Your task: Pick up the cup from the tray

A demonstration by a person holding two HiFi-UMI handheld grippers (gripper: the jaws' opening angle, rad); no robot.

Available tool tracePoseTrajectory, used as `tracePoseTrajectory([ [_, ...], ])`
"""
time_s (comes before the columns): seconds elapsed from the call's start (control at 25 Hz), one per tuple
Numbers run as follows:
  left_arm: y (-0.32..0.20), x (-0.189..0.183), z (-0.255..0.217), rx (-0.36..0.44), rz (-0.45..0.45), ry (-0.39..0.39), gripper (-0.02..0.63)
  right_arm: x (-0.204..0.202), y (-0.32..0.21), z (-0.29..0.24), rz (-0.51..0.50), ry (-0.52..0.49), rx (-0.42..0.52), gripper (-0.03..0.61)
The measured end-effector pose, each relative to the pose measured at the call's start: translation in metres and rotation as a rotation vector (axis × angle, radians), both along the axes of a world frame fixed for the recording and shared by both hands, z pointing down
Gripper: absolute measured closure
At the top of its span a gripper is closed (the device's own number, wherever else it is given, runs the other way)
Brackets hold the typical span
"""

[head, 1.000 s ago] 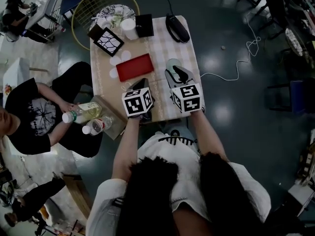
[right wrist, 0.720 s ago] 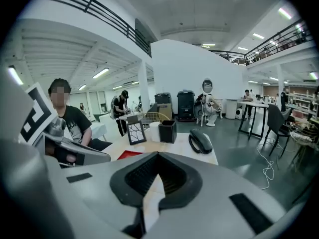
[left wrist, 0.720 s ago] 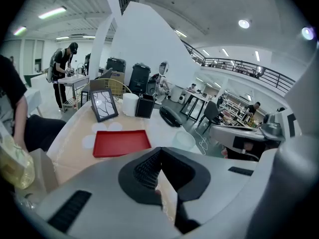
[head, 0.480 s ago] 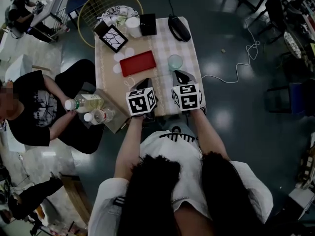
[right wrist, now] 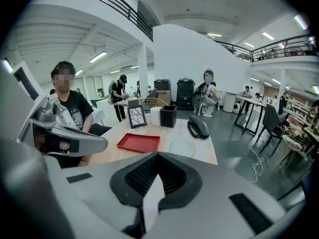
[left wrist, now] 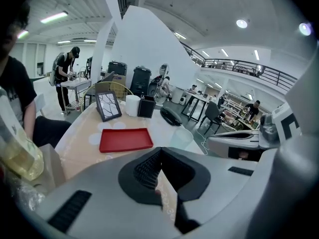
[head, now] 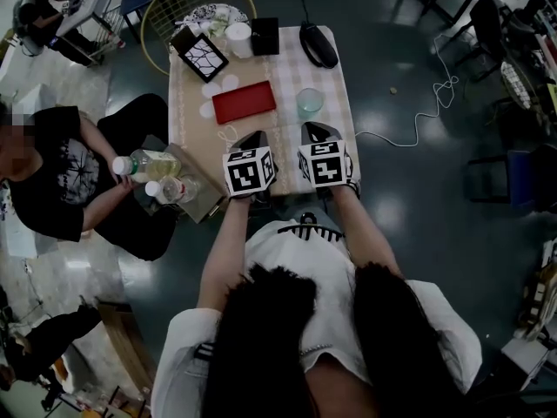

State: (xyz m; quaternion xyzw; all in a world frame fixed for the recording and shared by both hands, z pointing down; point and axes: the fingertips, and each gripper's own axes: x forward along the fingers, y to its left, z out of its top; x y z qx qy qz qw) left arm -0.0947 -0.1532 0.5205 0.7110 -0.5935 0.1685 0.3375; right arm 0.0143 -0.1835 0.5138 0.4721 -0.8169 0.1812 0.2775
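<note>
The red tray [head: 244, 102] lies empty on the table [head: 261, 159]; it also shows in the left gripper view [left wrist: 125, 139] and the right gripper view [right wrist: 139, 142]. A translucent cup [head: 309, 103] stands upright on the tablecloth just right of the tray, faint ahead of the jaws [left wrist: 180, 137] [right wrist: 183, 146]. My left gripper [head: 255, 138] [left wrist: 160, 153] is near the front edge below the tray, shut and empty. My right gripper [head: 315, 130] [right wrist: 158, 156] sits a short way in front of the cup, shut with nothing in it.
At the table's far end are a picture frame [head: 199, 57], a white cylinder [head: 237, 37], a black box [head: 265, 35] and a black phone-like object [head: 318, 44]. White discs [head: 218, 85] lie beside the tray. A seated person holding bottles [head: 148, 165] is at the left, and a wire basket [head: 187, 7] stands beyond.
Both grippers have drawn back toward the near table edge. The right gripper has moved away from the cup, which stays standing right of the tray.
</note>
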Motion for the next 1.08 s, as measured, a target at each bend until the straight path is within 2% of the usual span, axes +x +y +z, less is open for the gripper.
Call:
tracePoseTrajectory([
  [0.08,0.003,-0.001,0.002,-0.003,0.001,-0.017,0.607,-0.002,0.004,0.003,-0.001,0.001,-0.016,0.572],
  [0.72,0.026,0.005,0.016,-0.033,-0.010,0.020,0.607,-0.001,0.028,0.011,-0.005,0.049,-0.046,0.572],
  [1.08,0.033,0.002,0.027,-0.059,0.004,0.007,0.607,-0.009,0.035,0.019,-0.020,0.058,-0.065,0.572],
])
